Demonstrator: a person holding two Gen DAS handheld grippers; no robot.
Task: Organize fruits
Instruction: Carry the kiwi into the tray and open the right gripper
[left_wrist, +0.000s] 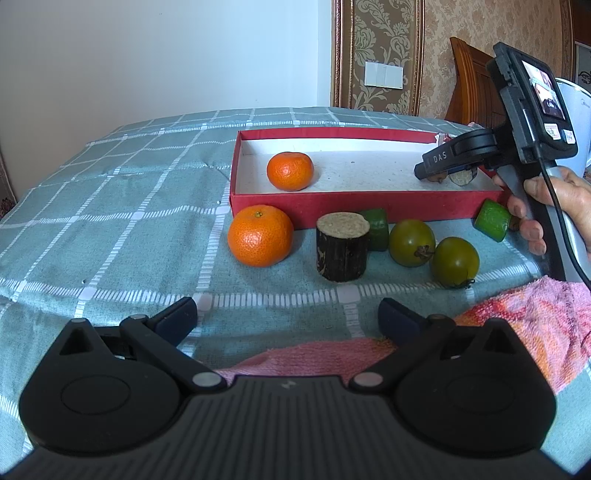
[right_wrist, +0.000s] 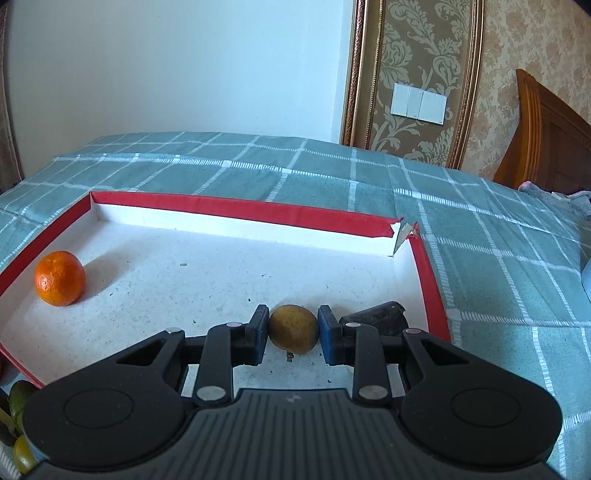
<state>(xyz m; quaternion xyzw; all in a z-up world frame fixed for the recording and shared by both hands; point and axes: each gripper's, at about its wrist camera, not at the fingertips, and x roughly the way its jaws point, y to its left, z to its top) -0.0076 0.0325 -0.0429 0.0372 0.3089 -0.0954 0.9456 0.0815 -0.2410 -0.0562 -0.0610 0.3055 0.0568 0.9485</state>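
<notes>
A red box (left_wrist: 332, 210) with a white floor lies on the checked cloth; it also shows in the right wrist view (right_wrist: 258, 212). One mandarin (left_wrist: 290, 171) sits inside it at the left (right_wrist: 59, 277). My right gripper (right_wrist: 293, 334) is low inside the box at its right end, its pads against a small yellow-brown fruit (right_wrist: 293, 328) that rests on the box floor. A dark cane piece (right_wrist: 376, 319) lies just right of it. My left gripper (left_wrist: 288, 317) is open and empty, in front of a second mandarin (left_wrist: 260, 235), a dark cane stump (left_wrist: 341, 246), two green tomatoes (left_wrist: 412, 242) and green chunks (left_wrist: 493, 219).
A pink towel (left_wrist: 524, 325) lies at the near right on the cloth. A wooden headboard (right_wrist: 554, 136) and patterned wall stand behind at the right. The right-hand tool and the person's hand (left_wrist: 546, 199) stand over the box's right end.
</notes>
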